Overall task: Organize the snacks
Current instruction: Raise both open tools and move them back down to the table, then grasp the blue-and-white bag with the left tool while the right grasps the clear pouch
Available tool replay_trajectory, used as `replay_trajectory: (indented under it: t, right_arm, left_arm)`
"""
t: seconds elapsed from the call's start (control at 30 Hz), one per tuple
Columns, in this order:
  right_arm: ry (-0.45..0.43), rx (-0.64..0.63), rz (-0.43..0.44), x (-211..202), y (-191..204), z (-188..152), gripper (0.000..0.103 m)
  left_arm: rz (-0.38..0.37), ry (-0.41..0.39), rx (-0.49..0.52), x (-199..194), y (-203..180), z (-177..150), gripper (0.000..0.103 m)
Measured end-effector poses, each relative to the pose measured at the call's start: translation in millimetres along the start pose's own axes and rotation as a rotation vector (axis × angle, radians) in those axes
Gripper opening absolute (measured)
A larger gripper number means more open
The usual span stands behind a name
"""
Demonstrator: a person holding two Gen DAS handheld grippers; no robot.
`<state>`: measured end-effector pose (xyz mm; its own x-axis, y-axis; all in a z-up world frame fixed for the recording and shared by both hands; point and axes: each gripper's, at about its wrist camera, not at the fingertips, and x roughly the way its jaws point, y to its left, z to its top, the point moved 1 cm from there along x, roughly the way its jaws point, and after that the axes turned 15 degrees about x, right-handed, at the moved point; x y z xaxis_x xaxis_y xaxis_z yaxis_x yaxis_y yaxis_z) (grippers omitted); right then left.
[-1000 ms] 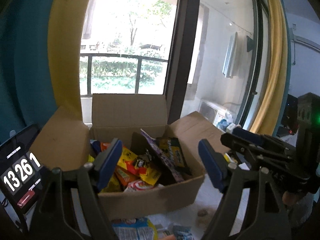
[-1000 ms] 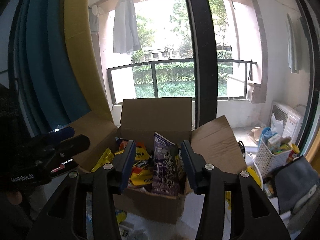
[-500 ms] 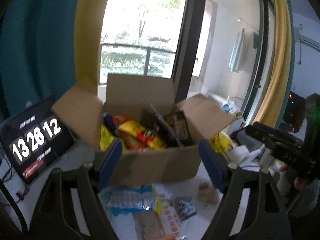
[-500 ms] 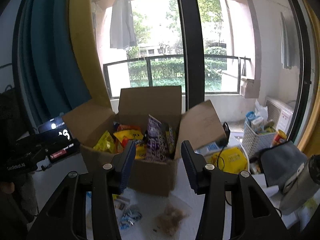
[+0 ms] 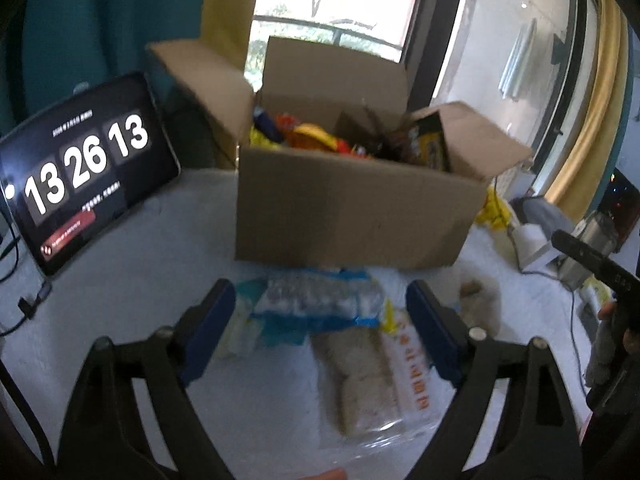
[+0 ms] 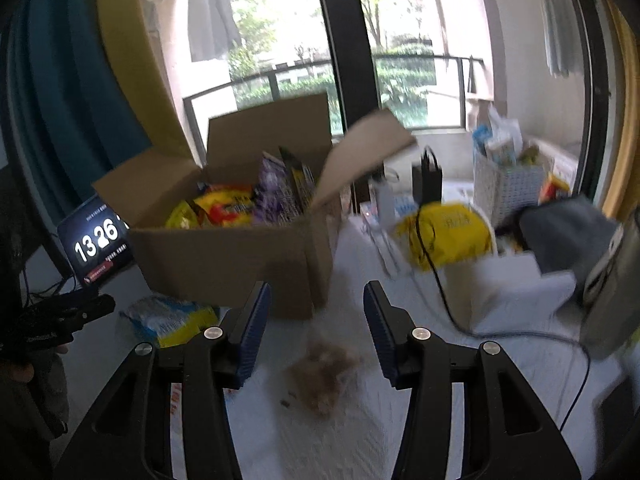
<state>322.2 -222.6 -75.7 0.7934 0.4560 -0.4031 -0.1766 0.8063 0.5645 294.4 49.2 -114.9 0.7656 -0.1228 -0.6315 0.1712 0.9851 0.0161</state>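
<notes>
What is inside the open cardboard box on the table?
The cardboard box holds snack packets: yellow-red ones and a purple one stand out. Whatever lies under them is hidden.

Bright window (image 6: 400,40) backlight; perhaps motion-blurred, fisheye-bent edges.

Both wrist views look slightly down, close to the cardboard box (image 5: 352,208) (image 6: 224,256), from its near side, sharing it.
</notes>
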Motion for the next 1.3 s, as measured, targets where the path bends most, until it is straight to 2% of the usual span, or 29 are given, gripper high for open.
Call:
replay_trajectory:
  t: [0.2, 0.33, 0.47, 0.67, 0.8, 0.9, 1.07, 1.13, 1.23, 1.3]
  right_arm:
    - [0.083, 0.039, -0.012, 21, -14, -24, 0.058]
    - [0.111, 0.065, -0.022, 32, -22, -30, 0.062]
    - [0.143, 0.091, -0.023, 44, -30, -34, 0.070]
    - [0.217, 0.119, -0.012, 65, -37, -45, 0.074]
    - [0.257, 0.128, -0.023, 78, -39, -50, 0.074]
    - [0.260, 0.128, -0.020, 81, -38, -52, 0.074]
    - [0.263, 0.100, -0.034, 88, -30, -53, 0.074]
    - [0.264, 0.103, -0.025, 90, -28, -54, 0.071]
    - [0.269, 0.096, -0.002, 90, -26, -55, 0.051]
    - [0.266, 0.083, -0.005, 89, -24, -55, 0.048]
  left_arm:
    - [-0.029, 0.034, -0.037, 17, 1, -8, 0.088]
    - [-0.043, 0.032, -0.003, 26, -6, -3, 0.088]
    - [-0.028, 0.024, -0.005, 36, -5, 3, 0.089]
    - [0.008, 0.006, -0.003, 51, -2, 9, 0.091]
    - [-0.038, 0.090, 0.056, 80, -13, 3, 0.095]
    - [-0.034, 0.153, 0.093, 93, -18, -2, 0.096]
    - [-0.046, 0.167, 0.101, 96, -17, 0, 0.096]
    - [-0.051, 0.165, 0.112, 95, -17, -1, 0.095]
    - [-0.060, 0.162, 0.127, 91, -18, -2, 0.090]
    - [-0.069, 0.159, 0.133, 87, -19, -4, 0.082]
